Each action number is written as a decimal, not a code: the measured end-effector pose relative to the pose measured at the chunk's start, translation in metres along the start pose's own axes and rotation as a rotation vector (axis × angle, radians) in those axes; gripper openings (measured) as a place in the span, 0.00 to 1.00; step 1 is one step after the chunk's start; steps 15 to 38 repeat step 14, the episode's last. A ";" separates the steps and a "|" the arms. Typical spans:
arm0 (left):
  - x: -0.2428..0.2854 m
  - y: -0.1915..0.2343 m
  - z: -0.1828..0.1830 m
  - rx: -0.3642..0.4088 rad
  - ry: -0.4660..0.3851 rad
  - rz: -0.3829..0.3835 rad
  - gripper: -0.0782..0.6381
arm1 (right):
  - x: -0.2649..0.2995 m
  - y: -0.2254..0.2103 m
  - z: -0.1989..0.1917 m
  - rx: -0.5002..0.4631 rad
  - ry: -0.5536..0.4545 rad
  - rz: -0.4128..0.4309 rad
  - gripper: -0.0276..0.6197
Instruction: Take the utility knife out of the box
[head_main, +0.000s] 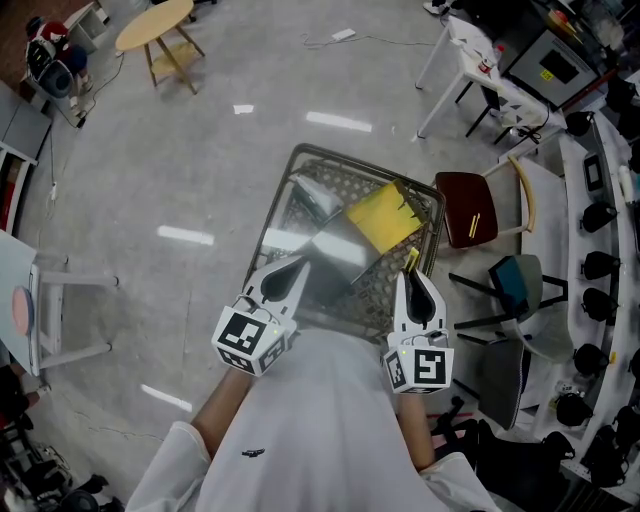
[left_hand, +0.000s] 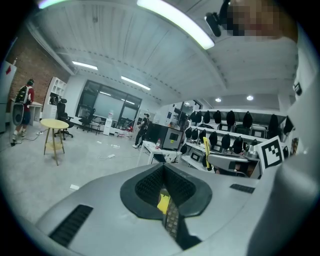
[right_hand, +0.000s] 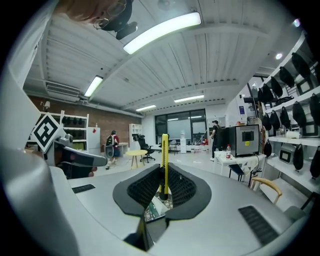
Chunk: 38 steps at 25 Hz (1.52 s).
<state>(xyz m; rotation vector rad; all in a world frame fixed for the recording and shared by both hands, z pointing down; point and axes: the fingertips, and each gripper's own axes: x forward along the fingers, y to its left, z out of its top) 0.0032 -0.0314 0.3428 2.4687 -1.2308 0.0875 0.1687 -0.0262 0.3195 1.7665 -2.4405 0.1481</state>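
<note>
While I am holding both grippers over the near edge of the mesh desk, my right gripper is clamping its jaws on the yellow utility knife. In the right gripper view the knife is standing up between the ribbed pads of that gripper, with its long end poking out past them into open air. So the knife is sitting in my right jaws, outside the yellow box. The box is lying flat toward the far right of the desk, just beyond the knife's tip.

My left gripper is keeping its jaws together at the tips. Its own view is showing only a thin slit behind them, with a bit of yellow and desk mesh visible through it. I cannot make out anything pinched there. Those tips are pointing at the near edge of a glossy grey panel, which is lying on the desk between the two grippers and the box. A dark red chair is standing just right of the desk.
</note>
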 end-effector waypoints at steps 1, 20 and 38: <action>-0.001 0.001 0.000 -0.001 0.001 0.002 0.11 | 0.000 0.001 -0.001 0.002 0.002 0.001 0.10; 0.001 0.004 -0.002 -0.002 0.008 -0.003 0.11 | 0.003 0.002 -0.007 0.004 0.011 0.005 0.10; 0.001 0.004 -0.002 -0.002 0.008 -0.003 0.11 | 0.003 0.002 -0.007 0.004 0.011 0.005 0.10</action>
